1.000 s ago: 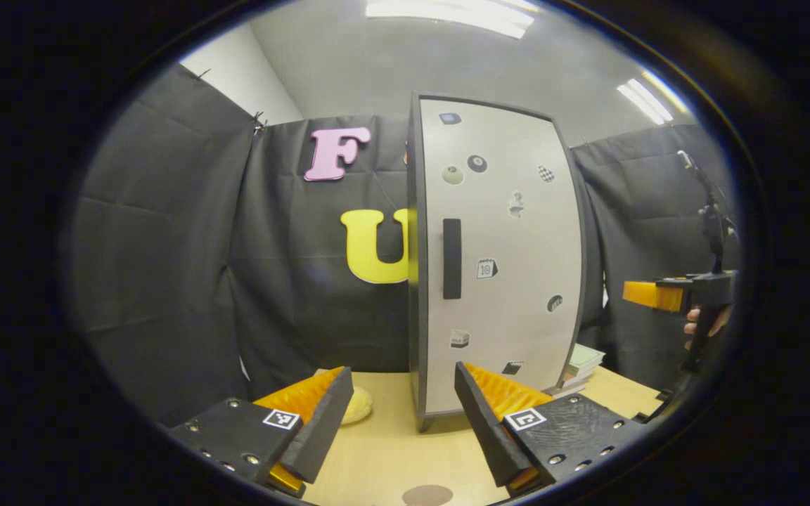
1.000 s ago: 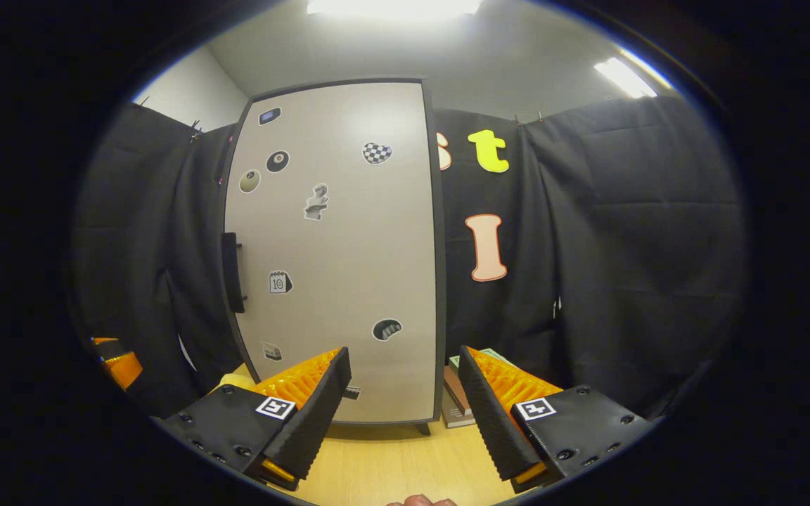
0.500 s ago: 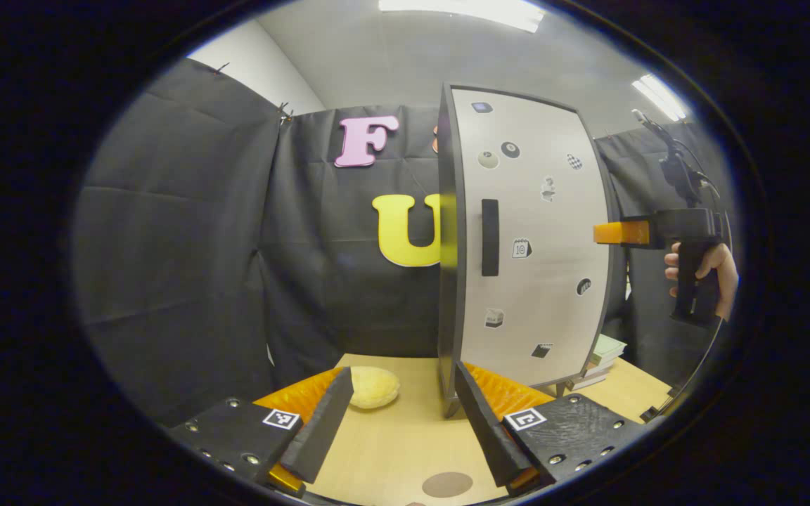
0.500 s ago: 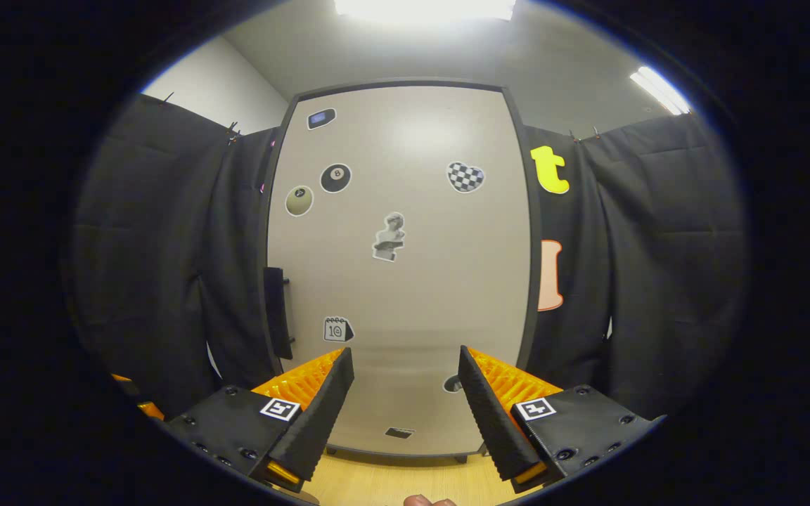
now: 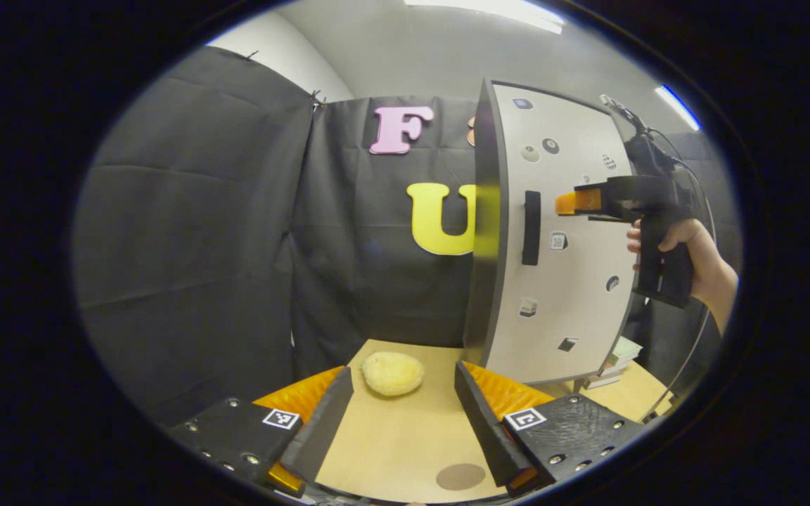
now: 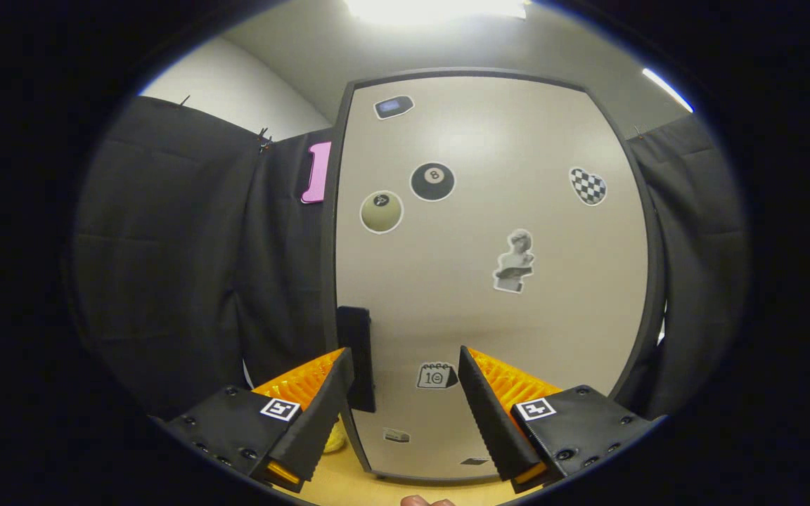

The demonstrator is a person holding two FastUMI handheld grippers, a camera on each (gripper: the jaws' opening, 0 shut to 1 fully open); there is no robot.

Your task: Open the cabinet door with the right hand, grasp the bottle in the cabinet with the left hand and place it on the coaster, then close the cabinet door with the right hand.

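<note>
Cabinet door (image 6: pixel 489 281) stood shut, its dark handle (image 6: pixel 356 358) just beyond the right gripper (image 6: pixel 405 407), whose fingers were spread apart with nothing between them. From the left gripper view, the left gripper (image 5: pixel 401 422) hovered with fingers apart over the wooden table (image 5: pixel 391 443), where a brown coaster (image 5: pixel 460 476) and a yellow lump (image 5: pixel 392 372) lay, and a hand (image 5: pixel 693 260) held the right gripper near the handle.

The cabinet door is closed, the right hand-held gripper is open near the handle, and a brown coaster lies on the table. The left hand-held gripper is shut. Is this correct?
Not quite. The left hand-held gripper is open, not shut: the left gripper view shows its fingers wide apart over the table. The rest holds: cabinet door closed, right hand-held gripper open near the handle, brown coaster on the table.
</note>
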